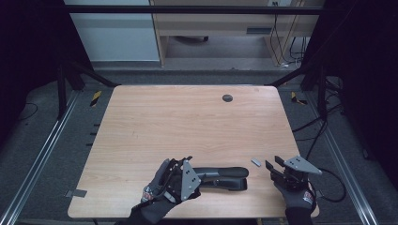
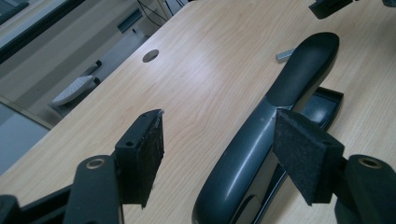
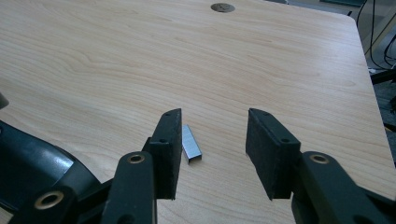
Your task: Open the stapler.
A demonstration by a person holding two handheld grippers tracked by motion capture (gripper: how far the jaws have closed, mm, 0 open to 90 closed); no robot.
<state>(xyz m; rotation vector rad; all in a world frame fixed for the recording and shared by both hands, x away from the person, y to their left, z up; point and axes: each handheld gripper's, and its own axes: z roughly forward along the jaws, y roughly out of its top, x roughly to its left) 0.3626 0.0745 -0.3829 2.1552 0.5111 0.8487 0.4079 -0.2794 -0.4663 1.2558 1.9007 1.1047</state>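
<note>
The staple strip (image 3: 191, 150) lies on the worktop (image 1: 187, 122) just ahead of the right gripper (image 3: 212, 154), between its wide jaws and near the left one, its long axis running roughly along them.

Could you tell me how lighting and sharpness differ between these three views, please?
High view: dim, soft, dark at the sides. Left gripper view: brighter, a glossy streak along the stapler. Right gripper view: evenly lit, the staple strip sharp on the table.
</note>
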